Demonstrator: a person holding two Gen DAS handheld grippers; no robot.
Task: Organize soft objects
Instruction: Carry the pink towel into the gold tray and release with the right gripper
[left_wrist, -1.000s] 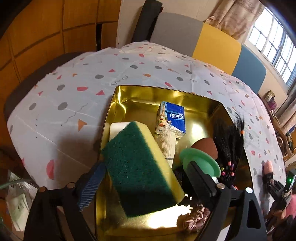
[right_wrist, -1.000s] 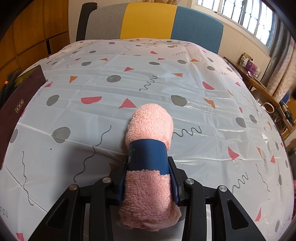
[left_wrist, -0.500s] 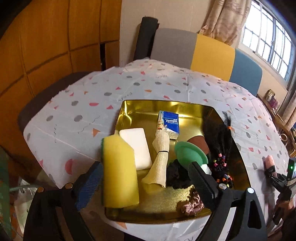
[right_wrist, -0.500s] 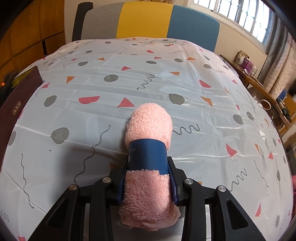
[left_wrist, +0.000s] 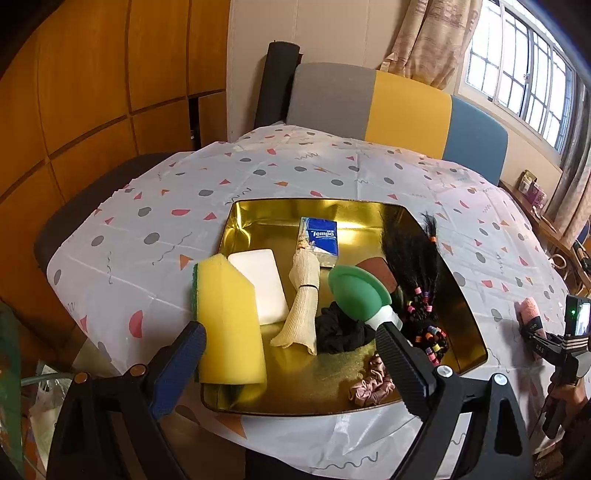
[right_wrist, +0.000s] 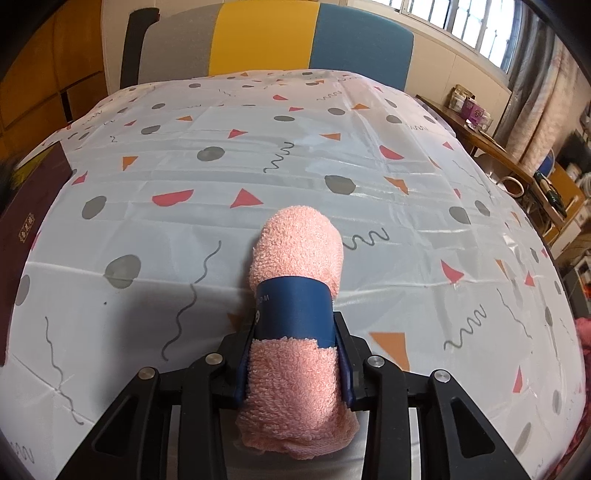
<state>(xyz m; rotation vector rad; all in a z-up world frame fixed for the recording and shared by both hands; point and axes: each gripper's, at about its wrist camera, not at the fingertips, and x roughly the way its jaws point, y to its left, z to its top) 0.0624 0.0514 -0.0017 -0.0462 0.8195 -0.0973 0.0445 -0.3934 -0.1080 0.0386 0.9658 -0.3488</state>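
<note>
Spread wide, my left gripper (left_wrist: 291, 354) holds nothing; my right gripper (right_wrist: 295, 354) pinches the pink rolled towel (right_wrist: 297, 295) above the tablecloth (right_wrist: 258, 155). Nearest in the gold tray (left_wrist: 236, 229), the yellow sponge (left_wrist: 231, 317) stands propped at the left wall and the pink scrunchie (left_wrist: 371, 387) lies at the front; farther in are the white block (left_wrist: 262, 284), black scrunchie (left_wrist: 341, 330), beaded hair (left_wrist: 415, 273) and tissue pack (left_wrist: 321, 243). A second ago the sponge sat between my left fingers with its green face up; since then I have pulled back.
</note>
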